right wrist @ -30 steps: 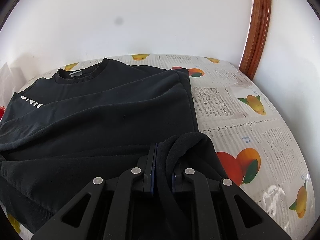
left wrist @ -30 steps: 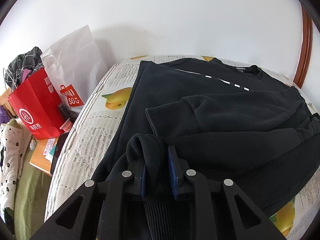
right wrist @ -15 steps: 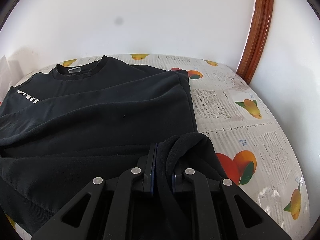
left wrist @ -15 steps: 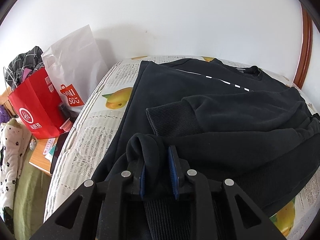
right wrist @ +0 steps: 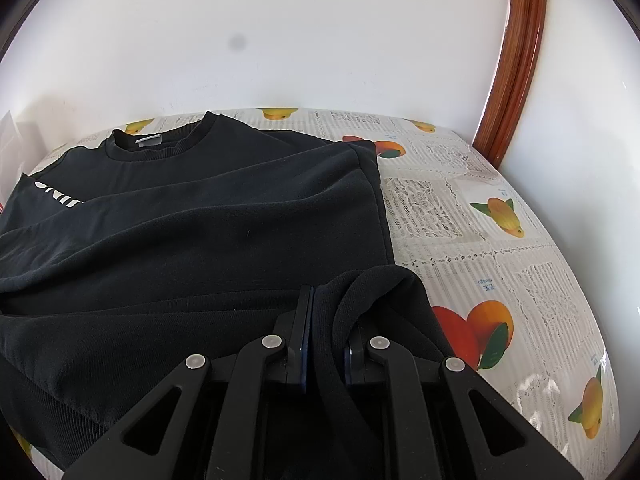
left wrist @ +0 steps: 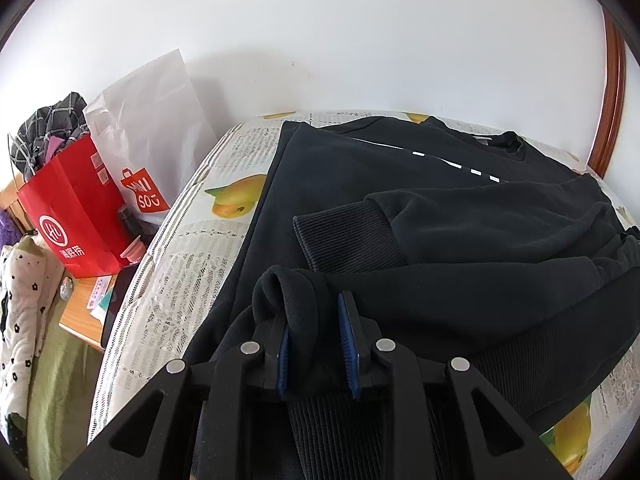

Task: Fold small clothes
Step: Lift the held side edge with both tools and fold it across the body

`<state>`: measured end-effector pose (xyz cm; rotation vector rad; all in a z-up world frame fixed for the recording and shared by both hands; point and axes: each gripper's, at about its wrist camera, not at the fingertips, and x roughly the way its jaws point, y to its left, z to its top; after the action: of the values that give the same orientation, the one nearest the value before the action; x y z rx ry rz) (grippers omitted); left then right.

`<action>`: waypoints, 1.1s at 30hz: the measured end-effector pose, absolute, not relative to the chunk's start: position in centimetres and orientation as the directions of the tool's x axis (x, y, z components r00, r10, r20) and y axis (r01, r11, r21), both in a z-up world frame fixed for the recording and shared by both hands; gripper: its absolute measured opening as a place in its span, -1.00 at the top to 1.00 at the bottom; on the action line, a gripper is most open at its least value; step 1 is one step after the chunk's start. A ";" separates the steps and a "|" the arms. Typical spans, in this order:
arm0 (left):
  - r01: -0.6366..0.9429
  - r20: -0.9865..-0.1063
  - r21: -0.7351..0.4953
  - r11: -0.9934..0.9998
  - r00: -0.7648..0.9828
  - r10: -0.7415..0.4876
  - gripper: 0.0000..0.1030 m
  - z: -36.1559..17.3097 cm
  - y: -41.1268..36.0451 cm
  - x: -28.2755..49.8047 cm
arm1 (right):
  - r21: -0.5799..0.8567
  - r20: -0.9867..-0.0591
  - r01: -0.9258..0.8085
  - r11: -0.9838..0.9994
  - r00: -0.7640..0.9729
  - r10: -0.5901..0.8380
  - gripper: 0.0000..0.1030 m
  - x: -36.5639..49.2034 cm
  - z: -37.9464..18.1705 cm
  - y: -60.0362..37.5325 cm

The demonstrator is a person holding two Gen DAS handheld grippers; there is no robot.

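Readable writing: the white paper bag (left wrist: 148, 128) carries an orange shopping-bag logo with "MINISO" only partly legible. The red paper bag (left wrist: 76, 208) shows a white circular mark with "HL" above three Chinese characters I cannot read with certainty. The black sweatshirt (left wrist: 420, 208) bears a row of white printed letters across the chest, cut off by a fold; in the right wrist view (right wrist: 180, 220) only fragments show, not legible. A small grey neck label (right wrist: 149, 141) sits inside the collar; no text is resolvable. The fruit-print cloth (right wrist: 480, 248) has tiny blue characters, too small to read.

Position: the sweatshirt lies on the worktop (left wrist: 188, 264), collar toward the wall, one ribbed cuff (left wrist: 344, 236) folded across the body.

Left gripper (left wrist: 314, 338): fingers slightly apart, a bunched fold of the hem between the blue pads. The fold lies against the left pad, and a gap shows at the right pad. Whether they still pinch it, I cannot tell.

Right gripper (right wrist: 326, 344): fingers clamped on a fold of the hem.

Change against the earlier frames: the left fingers stand a little wider. In the right wrist view the sweatshirt sits marginally lower and the door frame (right wrist: 516, 60) further right.
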<state>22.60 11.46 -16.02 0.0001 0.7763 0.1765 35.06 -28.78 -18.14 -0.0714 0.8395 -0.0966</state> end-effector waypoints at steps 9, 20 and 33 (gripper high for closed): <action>-0.159 -0.697 0.052 0.986 0.701 0.150 0.58 -16.0 11.5 22.6 | -0.100 -0.739 0.058 0.993 0.664 -0.113 0.78 35.2 -18.1 -28.8; -0.160 -0.696 0.052 0.986 0.702 0.151 0.57 -16.0 11.5 22.5 | -0.085 -0.738 0.061 0.995 0.666 -0.104 0.77 35.1 -18.1 -29.0; -0.160 -0.695 0.051 0.986 0.704 0.150 0.57 -16.0 11.6 22.5 | -0.081 -0.738 0.062 0.995 0.667 -0.102 0.76 35.0 -18.1 -29.0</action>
<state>22.50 11.58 -16.05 -0.0132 0.7714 0.1724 35.00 -28.99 -18.06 -0.0509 0.8358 -0.0923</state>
